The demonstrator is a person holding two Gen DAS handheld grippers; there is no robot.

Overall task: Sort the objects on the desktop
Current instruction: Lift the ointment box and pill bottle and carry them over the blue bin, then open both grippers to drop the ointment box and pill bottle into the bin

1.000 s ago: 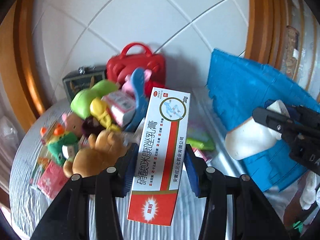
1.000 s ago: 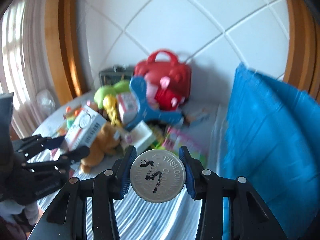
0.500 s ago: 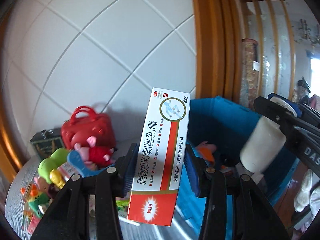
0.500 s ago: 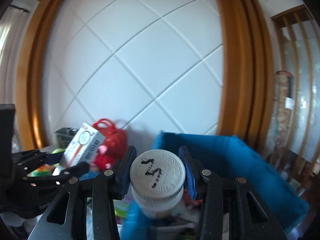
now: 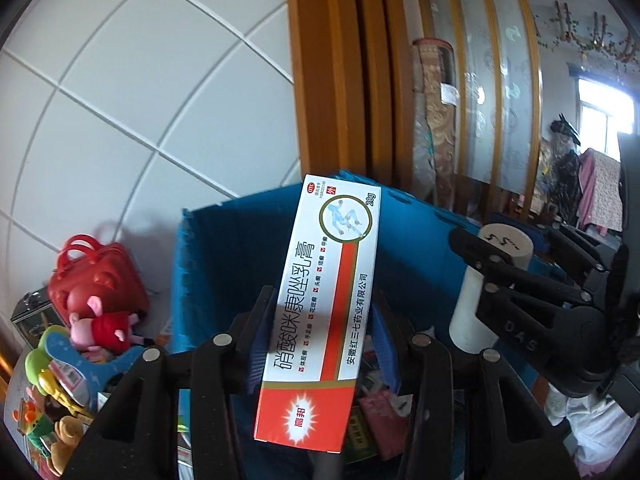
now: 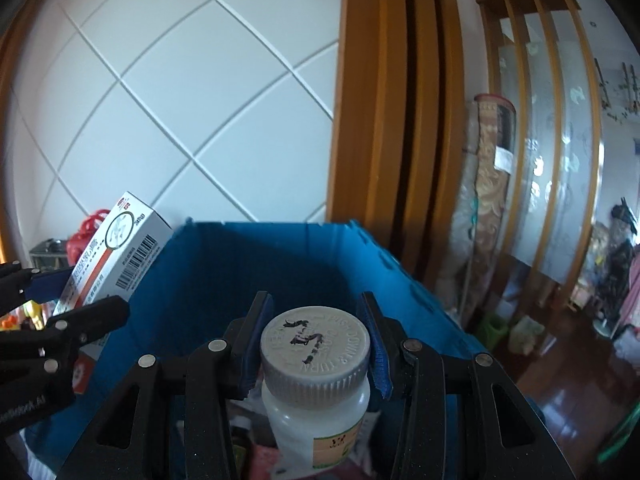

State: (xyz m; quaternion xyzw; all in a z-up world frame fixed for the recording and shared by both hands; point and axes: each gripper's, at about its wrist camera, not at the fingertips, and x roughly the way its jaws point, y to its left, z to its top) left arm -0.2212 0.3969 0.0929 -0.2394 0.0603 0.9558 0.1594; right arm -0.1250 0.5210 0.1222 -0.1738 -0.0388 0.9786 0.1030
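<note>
Blue bin (image 6: 224, 280) sits below both loads: left hand-held gripper (image 5: 316, 344) clamps the ointment box (image 5: 320, 320), right hand-held gripper (image 6: 314, 354) clamps the pill bottle (image 6: 316, 392). Step: depositing (both over the opening). Next, probably lower, then release each.

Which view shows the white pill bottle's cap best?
The right wrist view: the pill bottle sits centred in the right gripper, cap lettering facing the lens. The left wrist view shows it side-on at right, partly hidden by gripper fingers.

It was a lived-in home: a wood-framed glass partition (image 6: 556, 128), dark polished floorboards (image 6: 560, 364), clothes hanging by a bright window (image 5: 604, 114), and children's toys (image 5: 100, 324) heaped beside a quilted white wall (image 6: 168, 92).
</note>
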